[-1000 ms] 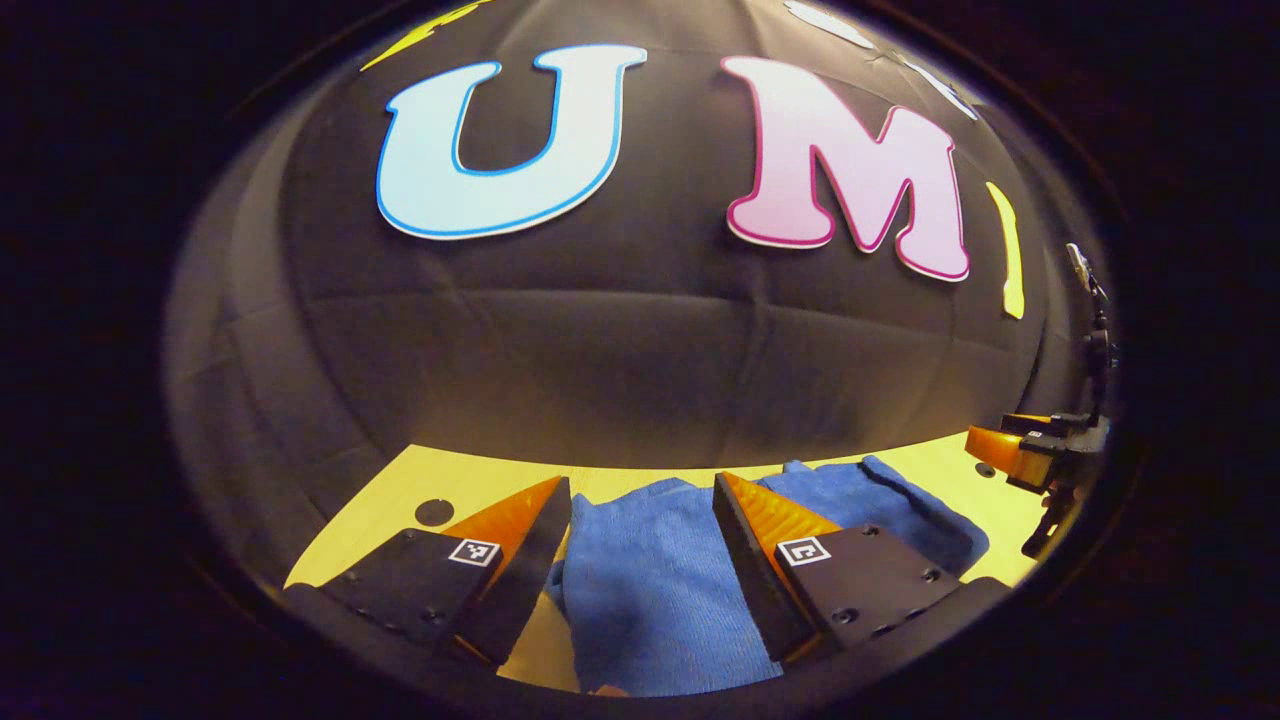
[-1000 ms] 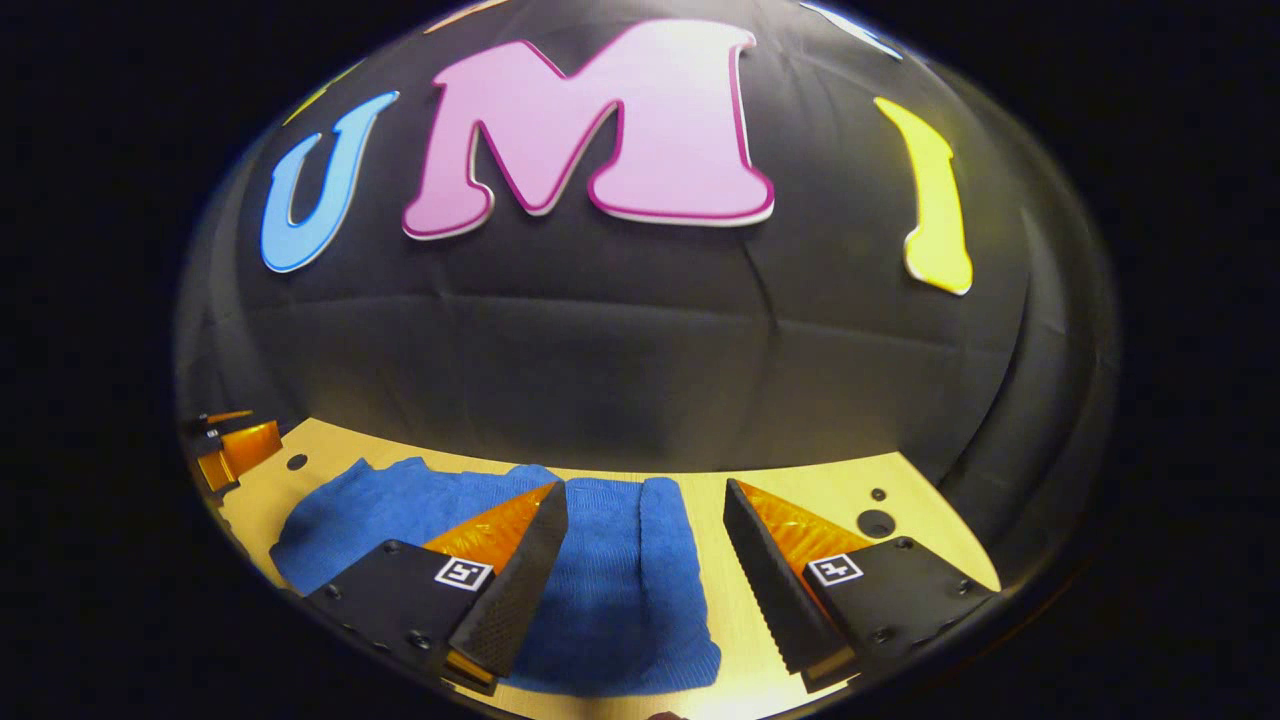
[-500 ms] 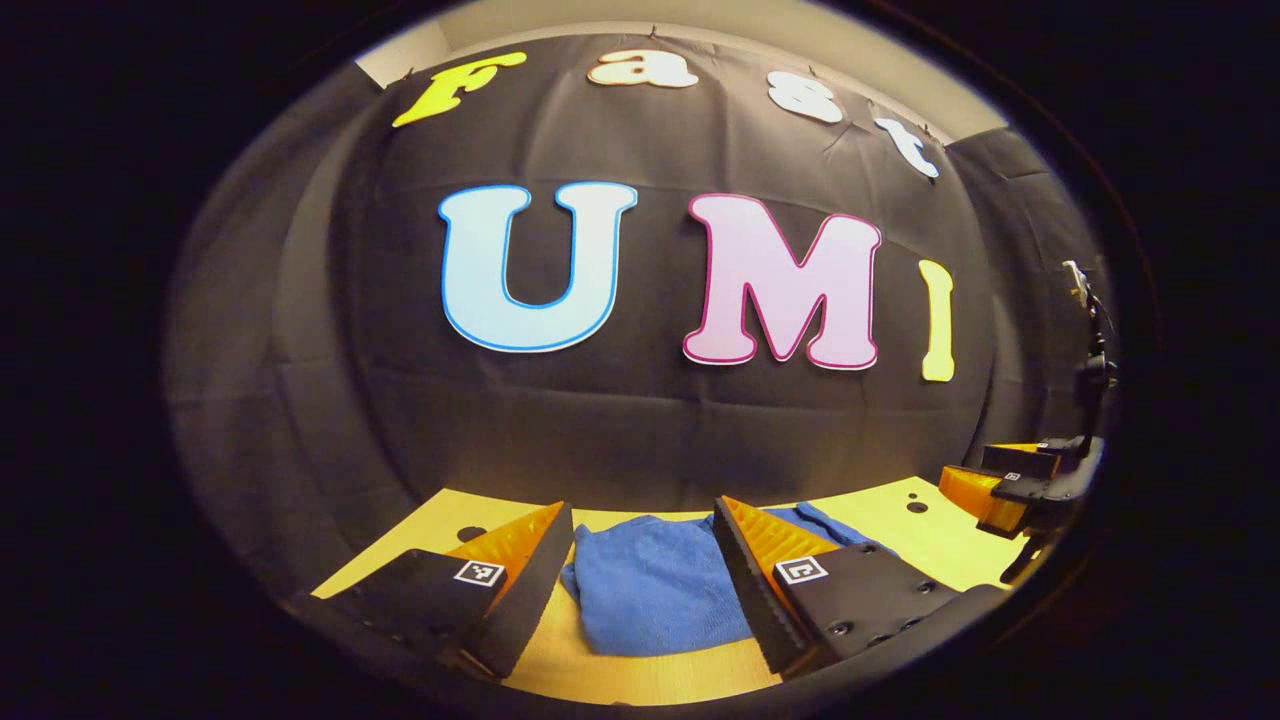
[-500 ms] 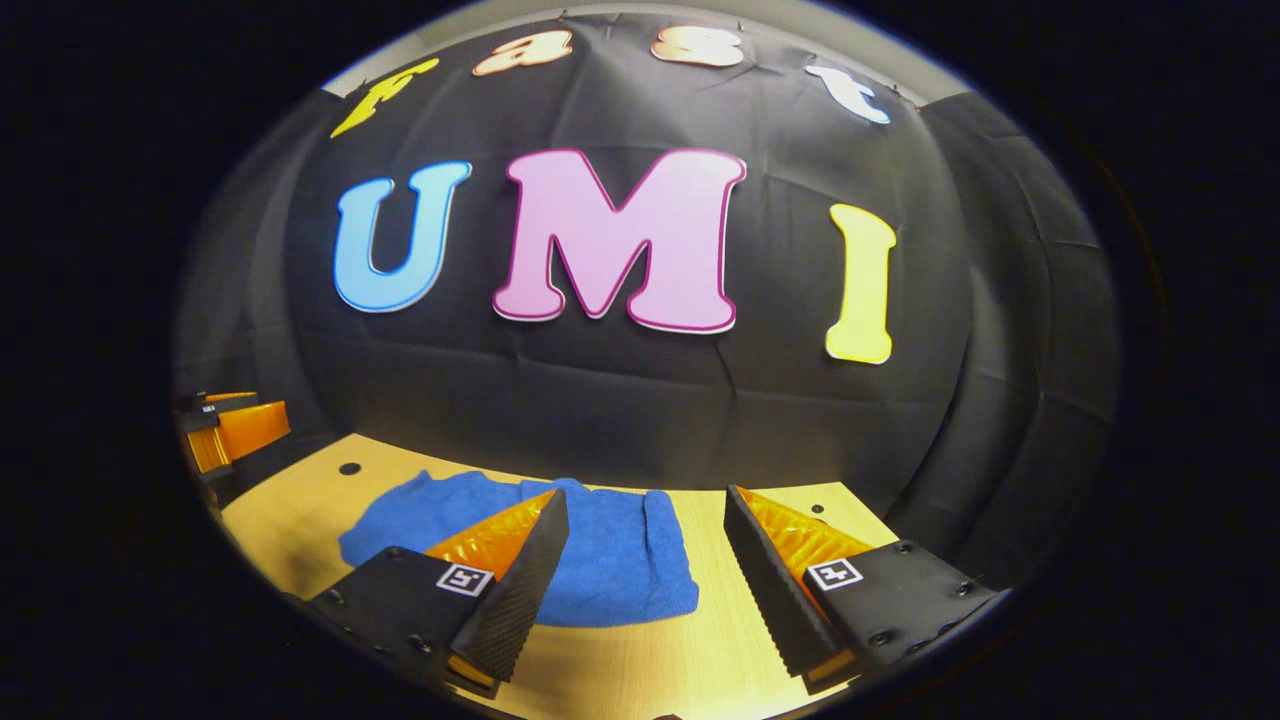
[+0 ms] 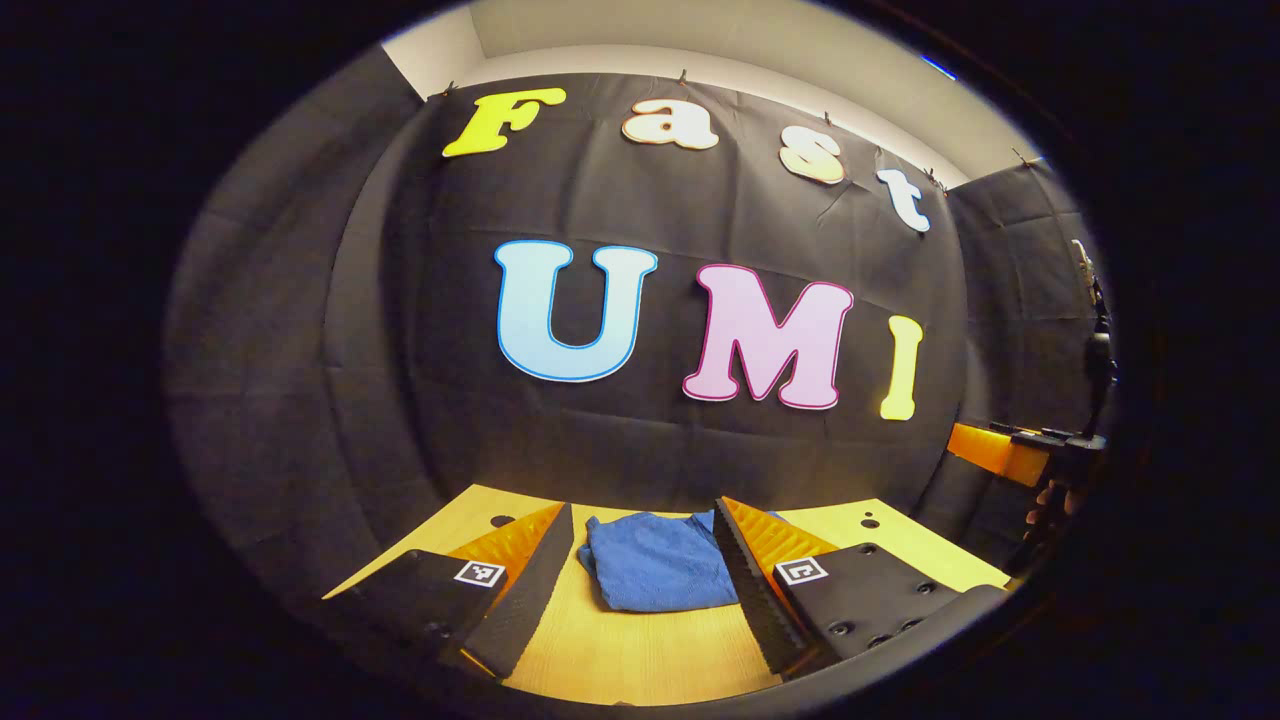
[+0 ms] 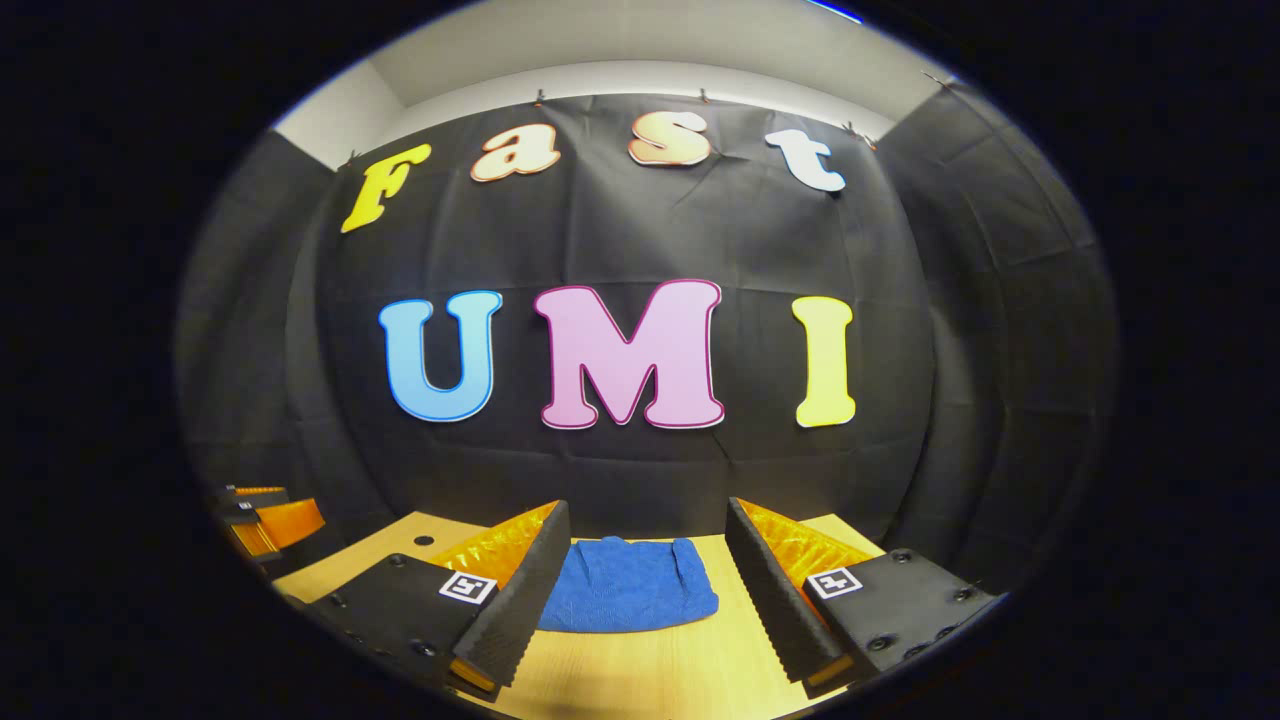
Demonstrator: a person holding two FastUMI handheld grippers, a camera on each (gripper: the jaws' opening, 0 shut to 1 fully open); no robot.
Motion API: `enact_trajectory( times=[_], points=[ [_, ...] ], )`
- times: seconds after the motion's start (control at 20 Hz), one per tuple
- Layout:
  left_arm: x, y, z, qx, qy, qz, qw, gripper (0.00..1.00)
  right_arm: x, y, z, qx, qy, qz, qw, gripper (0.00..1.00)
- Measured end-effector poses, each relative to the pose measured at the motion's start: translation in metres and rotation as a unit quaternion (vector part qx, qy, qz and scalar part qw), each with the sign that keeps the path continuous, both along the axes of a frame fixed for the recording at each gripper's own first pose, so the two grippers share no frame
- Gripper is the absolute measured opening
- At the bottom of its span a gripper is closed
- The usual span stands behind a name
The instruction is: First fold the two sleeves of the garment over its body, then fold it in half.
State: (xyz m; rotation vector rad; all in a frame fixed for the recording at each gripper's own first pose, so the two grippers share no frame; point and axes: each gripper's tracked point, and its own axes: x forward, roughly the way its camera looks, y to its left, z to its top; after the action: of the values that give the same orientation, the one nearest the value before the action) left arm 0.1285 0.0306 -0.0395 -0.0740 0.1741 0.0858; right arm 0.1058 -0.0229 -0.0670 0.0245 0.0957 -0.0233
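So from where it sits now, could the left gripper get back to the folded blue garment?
Probably yes: the left gripper is open, and the blue garment lies on the table straight ahead between its fingers, with bare wood and nothing else in between.

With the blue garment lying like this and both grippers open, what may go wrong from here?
1. The blue garment lies as a loose folded bundle on the wooden table; with neither gripper pressing it, a layer might spring open.
2. Its edges look uneven in the left gripper view, so the fold may not be judged neat.
3. The left gripper and right gripper stand open, so a careless return could snag the cloth.
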Motion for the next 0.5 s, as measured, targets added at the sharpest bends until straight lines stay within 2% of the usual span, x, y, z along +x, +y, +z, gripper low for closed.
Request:
enact_trajectory(
  times=[0.1, 0.15, 0.3, 0.35, 0.5],
  points=[
    [-0.028, -0.006, 0.006, 0.008, 0.009, 0.001, 1.0, 0.81, -0.021, 0.009, 0.01, -0.018, -0.002, 0.01, 1.0, 0.97],
    [-0.043, -0.013, 0.009, 0.017, 0.012, -0.009, 1.0, 0.8, -0.033, 0.018, 0.016, -0.022, -0.002, 0.02, 1.0, 0.89],
    [-0.081, -0.029, 0.014, 0.035, 0.026, -0.026, 0.999, 0.8, -0.069, 0.028, 0.022, -0.025, 0.006, 0.037, 0.999, 0.92],
    [-0.09, -0.037, 0.016, 0.037, 0.028, -0.037, 0.998, 0.8, -0.08, 0.031, 0.022, -0.022, 0.01, 0.041, 0.999, 0.99],
    [-0.114, -0.049, 0.027, 0.029, 0.027, -0.043, 0.998, 0.8, -0.108, 0.035, 0.019, -0.011, 0.031, 0.047, 0.998, 0.99]
  ],
)
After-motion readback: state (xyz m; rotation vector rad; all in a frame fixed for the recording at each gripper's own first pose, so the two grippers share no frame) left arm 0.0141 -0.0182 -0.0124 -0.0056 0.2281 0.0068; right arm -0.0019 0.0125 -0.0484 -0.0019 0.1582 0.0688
